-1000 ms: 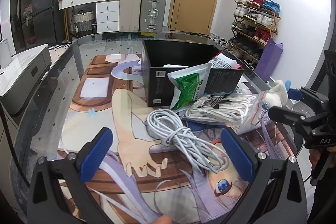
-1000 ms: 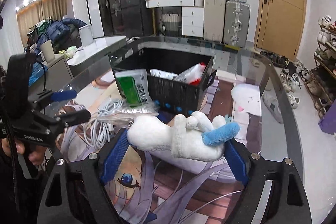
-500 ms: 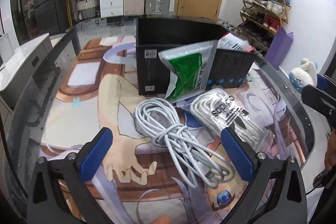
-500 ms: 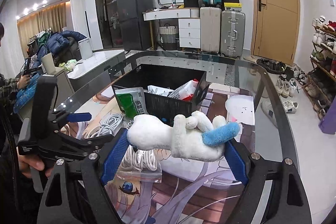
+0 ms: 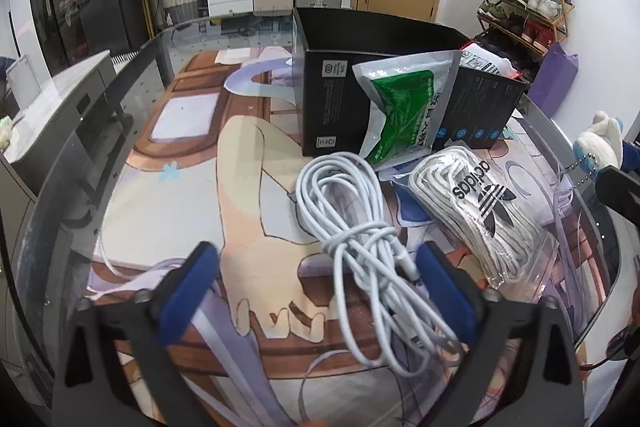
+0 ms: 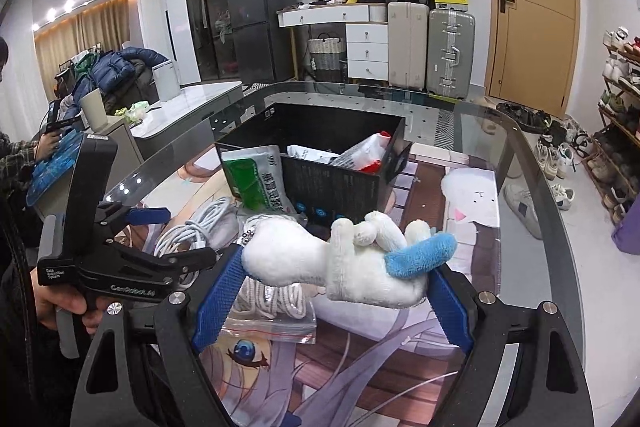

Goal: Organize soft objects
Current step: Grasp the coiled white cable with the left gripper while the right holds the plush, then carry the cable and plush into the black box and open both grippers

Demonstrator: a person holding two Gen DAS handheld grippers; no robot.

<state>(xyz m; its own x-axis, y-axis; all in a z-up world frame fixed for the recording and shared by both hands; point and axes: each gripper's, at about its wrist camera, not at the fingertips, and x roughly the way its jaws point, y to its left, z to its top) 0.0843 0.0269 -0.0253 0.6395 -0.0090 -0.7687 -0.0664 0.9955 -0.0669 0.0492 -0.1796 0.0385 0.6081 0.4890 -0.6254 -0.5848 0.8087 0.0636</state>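
My right gripper (image 6: 340,275) is shut on a white plush toy (image 6: 344,263) with a blue ear and holds it above the table, short of the black box (image 6: 320,167). The toy also shows at the right edge of the left wrist view (image 5: 600,145). My left gripper (image 5: 316,291) is open, its blue pads on either side of a coil of white cable (image 5: 360,251) that lies on the mat. It also shows in the right wrist view (image 6: 160,235). A bagged white rope with an adidas logo (image 5: 476,215) lies right of the cable. A green and white pouch (image 5: 404,111) leans on the box (image 5: 340,95).
The glass table (image 6: 532,187) carries a printed anime mat (image 5: 188,163). The box holds white and red packets (image 6: 360,155). Suitcases, drawers and a door stand behind. A shoe rack (image 5: 524,7) is at the right. A grey cabinet (image 5: 52,107) is left.
My left gripper has moved forward and down, so the cable coil now lies between its pads. My right gripper has lifted the plush toy a little, still shut on it.
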